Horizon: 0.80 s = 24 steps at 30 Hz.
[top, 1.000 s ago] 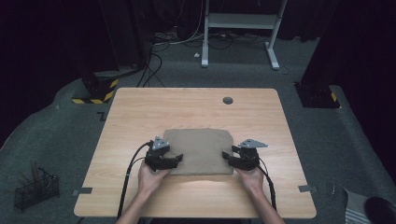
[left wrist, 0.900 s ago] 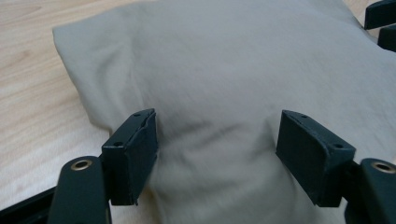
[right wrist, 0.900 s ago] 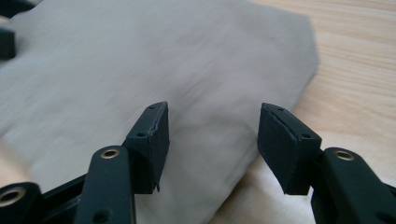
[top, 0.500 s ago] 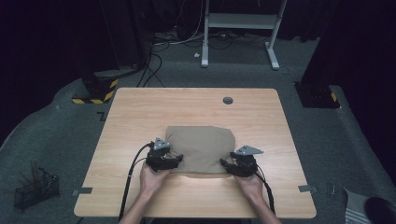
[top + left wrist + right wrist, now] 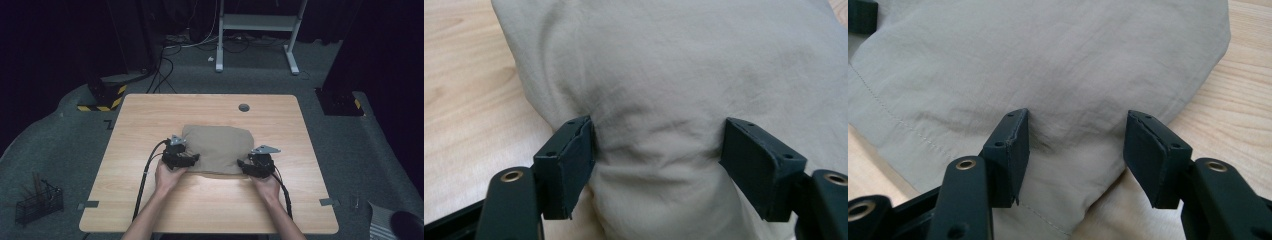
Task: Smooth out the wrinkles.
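Fabric (image 5: 220, 147) looks soft, light, floppy; we pinch its near folded edge, left gripper (image 5: 656, 150) and right gripper (image 5: 1075, 145) gaping wide, clamping nothing.

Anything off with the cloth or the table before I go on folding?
Nothing looks spilled or damaged. The tan cloth lies folded on the table, a little puffy and wrinkled, with a lower layer poking out unevenly along its near edge. The left claw and right claw are open over its near corners.
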### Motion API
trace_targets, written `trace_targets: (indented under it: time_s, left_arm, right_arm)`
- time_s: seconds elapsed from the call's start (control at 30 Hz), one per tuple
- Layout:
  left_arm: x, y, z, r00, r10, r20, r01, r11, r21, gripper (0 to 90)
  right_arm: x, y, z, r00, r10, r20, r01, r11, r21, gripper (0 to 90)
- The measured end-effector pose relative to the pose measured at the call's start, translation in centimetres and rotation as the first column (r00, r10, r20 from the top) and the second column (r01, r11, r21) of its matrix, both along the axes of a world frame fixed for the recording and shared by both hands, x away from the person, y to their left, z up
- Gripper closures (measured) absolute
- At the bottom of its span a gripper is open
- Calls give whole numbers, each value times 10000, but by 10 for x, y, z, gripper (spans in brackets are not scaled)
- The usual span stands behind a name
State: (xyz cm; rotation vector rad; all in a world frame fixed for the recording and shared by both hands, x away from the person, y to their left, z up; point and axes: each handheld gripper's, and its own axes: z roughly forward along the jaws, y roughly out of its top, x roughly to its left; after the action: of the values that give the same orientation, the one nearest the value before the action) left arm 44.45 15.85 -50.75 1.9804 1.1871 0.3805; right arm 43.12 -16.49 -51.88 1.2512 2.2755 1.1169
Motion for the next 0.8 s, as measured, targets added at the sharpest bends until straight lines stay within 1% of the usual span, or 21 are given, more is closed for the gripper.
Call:
trace_targets:
  time_s: [0.03,0.1,0.13,0.17,0.2,0.27,0.3,0.37,0.4,0.47,0.5,0.57,0.67,0.73,0.8]
  left_arm:
    - [2,0,0,10000,22,-17,-22,10000,6,283]
    - [6,-1,-1,9999,100,73,-100,9999,-80,282]
    - [7,0,-2,9999,141,69,-140,9997,-189,280]
    - [10,1,-4,9998,179,-10,-180,9990,-411,274]
    - [10,2,-5,9998,214,-58,-217,9986,-492,267]
    - [11,3,-4,9997,229,-48,-231,9982,-544,260]
    - [10,3,-3,9996,271,28,-270,9984,-496,260]
    - [6,2,2,9989,411,232,-405,9988,-261,257]
    - [4,2,5,9985,440,338,-433,9988,-217,262]
    - [-1,3,13,9977,403,541,-386,9988,-314,276]
    - [-3,4,15,9973,384,620,-362,9987,-367,280]
    - [-6,8,21,9967,353,733,-312,9979,-561,283]
    - [-13,13,31,9948,355,950,-285,9969,-734,285]
    - [-17,17,36,9937,342,1069,-260,9967,-771,290]
    - [-21,21,39,9921,362,1197,-284,9974,-659,298]
  right_arm:
    - [2,0,0,10000,-42,-29,42,10000,47,437]
    - [6,-1,-1,9998,-196,-82,198,9996,202,437]
    - [8,-2,-2,9997,-213,-102,215,9995,245,436]
    - [10,-2,-3,9995,-277,-159,282,9991,304,435]
    - [13,-3,-2,9995,-296,-139,300,9991,300,434]
    - [14,-3,-2,9995,-290,-128,294,9992,283,435]
    - [14,-4,-1,9996,-260,-84,262,9993,277,435]
    - [13,-6,1,9994,-336,-70,339,9987,379,437]
    - [12,-8,3,9991,-415,-43,417,9981,458,439]
    - [8,-12,7,9986,-518,71,512,9965,662,442]
    - [5,-15,10,9984,-527,193,512,9963,687,443]
    - [2,-19,13,9979,-581,304,557,9958,733,444]
    - [-5,-26,18,9967,-686,424,647,9940,886,446]
    - [-9,-30,21,9958,-697,586,646,9943,850,446]
    - [-12,-34,23,9947,-739,717,675,9939,867,447]
